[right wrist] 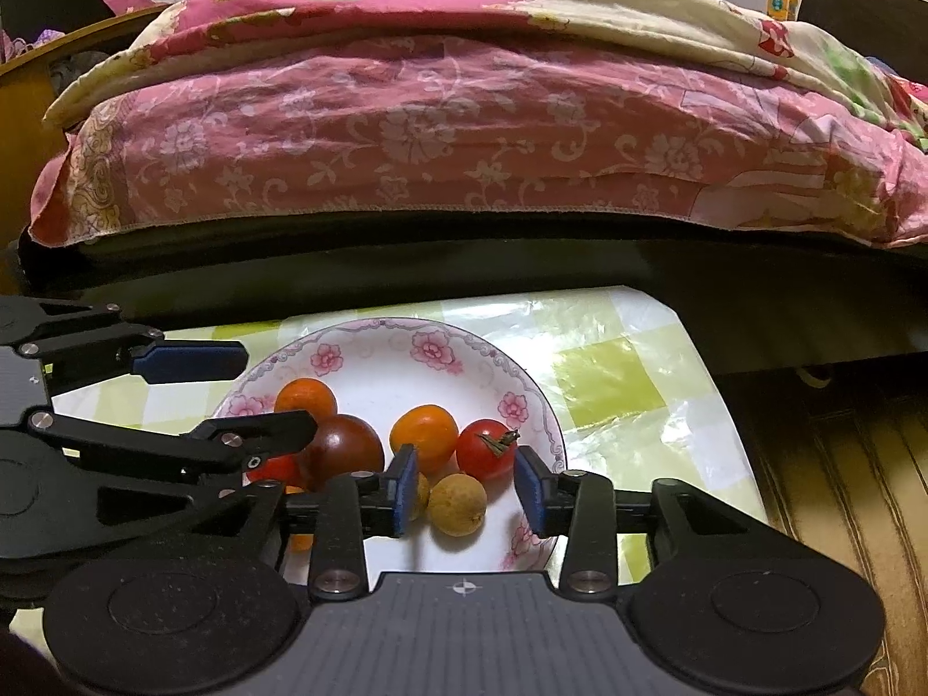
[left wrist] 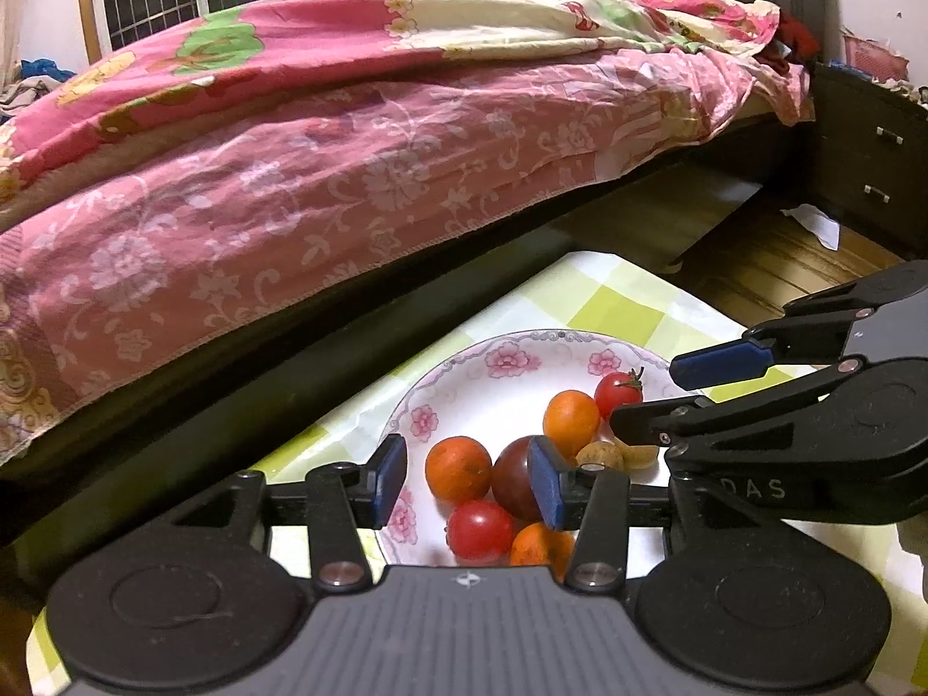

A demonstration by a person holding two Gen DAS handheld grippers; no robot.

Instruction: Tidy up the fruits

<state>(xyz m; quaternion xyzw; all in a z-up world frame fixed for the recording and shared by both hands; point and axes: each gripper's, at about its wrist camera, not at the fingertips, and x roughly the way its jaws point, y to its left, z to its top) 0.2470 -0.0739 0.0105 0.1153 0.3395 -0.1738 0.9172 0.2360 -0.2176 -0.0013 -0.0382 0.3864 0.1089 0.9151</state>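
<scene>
A white plate with a pink flower rim [left wrist: 522, 339] [right wrist: 371, 327] holds several small fruits. My left gripper [left wrist: 468, 484] stands open low over the plate's near side; an orange fruit [left wrist: 458, 467] and a dark red tomato [left wrist: 513, 478] lie between its blue pads, neither squeezed. A red tomato [left wrist: 480, 529] sits just below them. My right gripper [right wrist: 467, 493] is open around a brown longan [right wrist: 458, 503], with gaps on both sides. Beyond it lie a stemmed red tomato [right wrist: 486, 448] and an orange fruit [right wrist: 423, 435]. A second longan [right wrist: 422, 496] is half hidden by the left pad.
The plate rests on a table with a green and white checked cloth [right wrist: 609, 383]. A bed with pink floral sheets [left wrist: 348, 174] runs close behind the table. A dark nightstand [left wrist: 870, 156] and wooden floor [left wrist: 783, 267] lie to the right.
</scene>
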